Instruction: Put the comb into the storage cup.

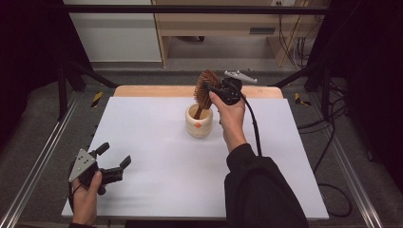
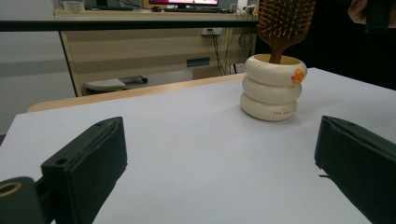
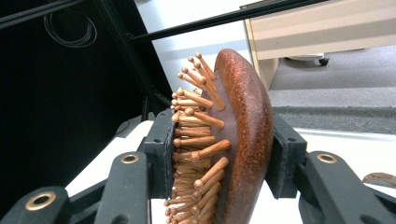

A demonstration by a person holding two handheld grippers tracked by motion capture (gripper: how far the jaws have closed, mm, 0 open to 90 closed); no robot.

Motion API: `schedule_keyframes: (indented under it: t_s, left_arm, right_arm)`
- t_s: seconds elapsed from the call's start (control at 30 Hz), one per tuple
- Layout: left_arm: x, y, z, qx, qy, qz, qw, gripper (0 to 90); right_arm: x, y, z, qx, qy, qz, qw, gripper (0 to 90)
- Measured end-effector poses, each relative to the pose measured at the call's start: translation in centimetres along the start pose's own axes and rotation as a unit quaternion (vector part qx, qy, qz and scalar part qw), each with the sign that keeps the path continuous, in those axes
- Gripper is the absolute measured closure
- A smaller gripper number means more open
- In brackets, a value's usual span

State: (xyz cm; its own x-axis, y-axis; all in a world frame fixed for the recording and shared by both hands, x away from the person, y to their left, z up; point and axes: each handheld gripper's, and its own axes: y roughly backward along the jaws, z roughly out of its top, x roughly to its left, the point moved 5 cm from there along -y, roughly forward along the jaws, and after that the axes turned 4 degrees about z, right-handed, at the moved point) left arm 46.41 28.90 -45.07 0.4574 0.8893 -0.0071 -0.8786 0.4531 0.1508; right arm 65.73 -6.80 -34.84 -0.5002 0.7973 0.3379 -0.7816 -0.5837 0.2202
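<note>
A wooden hairbrush (image 1: 206,88) stands handle-down in a cream ringed cup (image 1: 199,121) near the middle back of the white table. My right gripper (image 1: 212,88) is shut on the brush head; in the right gripper view its pads clamp the brush (image 3: 238,140) between the bristle side and the smooth back. The left gripper view has the cup (image 2: 272,88) with an orange mark and the brush (image 2: 284,23) rising from it. My left gripper (image 1: 113,155) rests at the table's front left, open, nothing between its jaws (image 2: 219,172).
The white table top (image 1: 157,156) has a wooden strip at its far edge. Metal rails run along both sides. A cable (image 1: 254,128) trails from the right gripper over the forearm. Wooden furniture and wires stand beyond the table.
</note>
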Motion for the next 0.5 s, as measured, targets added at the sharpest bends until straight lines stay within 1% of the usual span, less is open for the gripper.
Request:
schedule_keyframes:
  t_s: [0.5]
  left_arm:
    - [0.02, 0.00, 0.00, 0.000, 0.000, 0.000, 1.0000, 2.3]
  right_arm:
    - [0.12, -0.24, -0.37, 0.003, -0.001, 0.000, 1.0000, 52.3]
